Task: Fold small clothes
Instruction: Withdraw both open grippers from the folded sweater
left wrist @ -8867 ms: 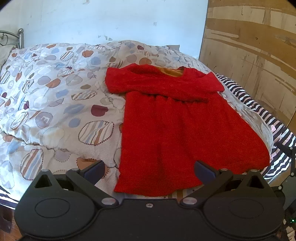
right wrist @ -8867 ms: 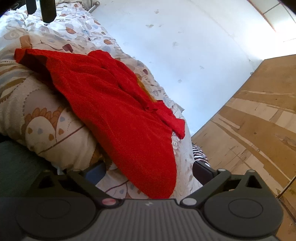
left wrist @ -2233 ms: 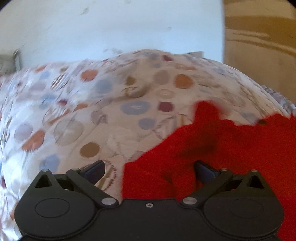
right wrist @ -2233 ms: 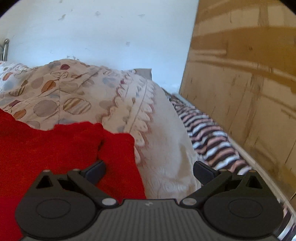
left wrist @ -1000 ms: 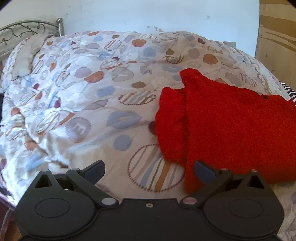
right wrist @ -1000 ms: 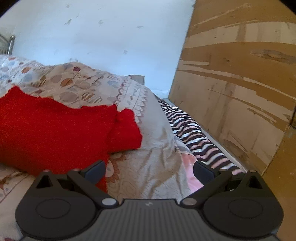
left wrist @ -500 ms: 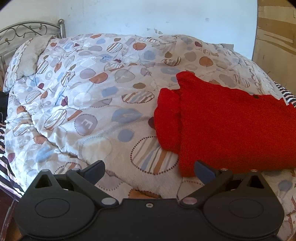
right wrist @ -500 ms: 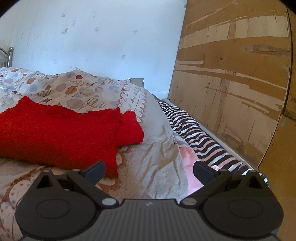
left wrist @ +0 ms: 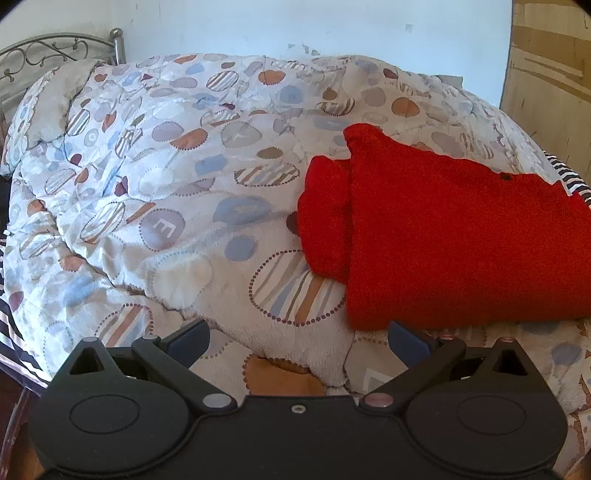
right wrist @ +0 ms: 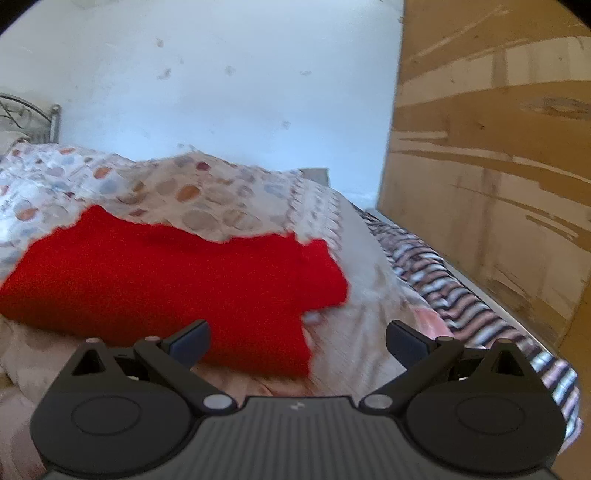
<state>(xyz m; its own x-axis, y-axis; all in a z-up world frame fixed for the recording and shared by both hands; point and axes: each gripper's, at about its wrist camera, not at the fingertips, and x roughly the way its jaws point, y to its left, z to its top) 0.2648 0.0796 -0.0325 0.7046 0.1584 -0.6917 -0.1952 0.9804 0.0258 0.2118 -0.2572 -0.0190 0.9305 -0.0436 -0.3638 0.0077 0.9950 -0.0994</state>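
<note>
A small red dress (left wrist: 443,236) lies folded in half on the patterned quilt (left wrist: 166,192), a sleeve sticking out at its left side. It also shows in the right wrist view (right wrist: 166,273), a sleeve at its right end. My left gripper (left wrist: 297,341) is open and empty, just short of the dress's near left corner. My right gripper (right wrist: 297,341) is open and empty, just short of the dress's near right corner. The right wrist view is blurred.
A metal bed frame (left wrist: 55,51) stands at the far left. A wooden panel (right wrist: 498,166) rises on the right, with striped bedding (right wrist: 461,288) below it. A white wall (left wrist: 295,29) is behind the bed.
The dress, flat 8.9 s ago, is now folded in half. Over the last second both grippers have drawn back from it, open. The right view has swung left.
</note>
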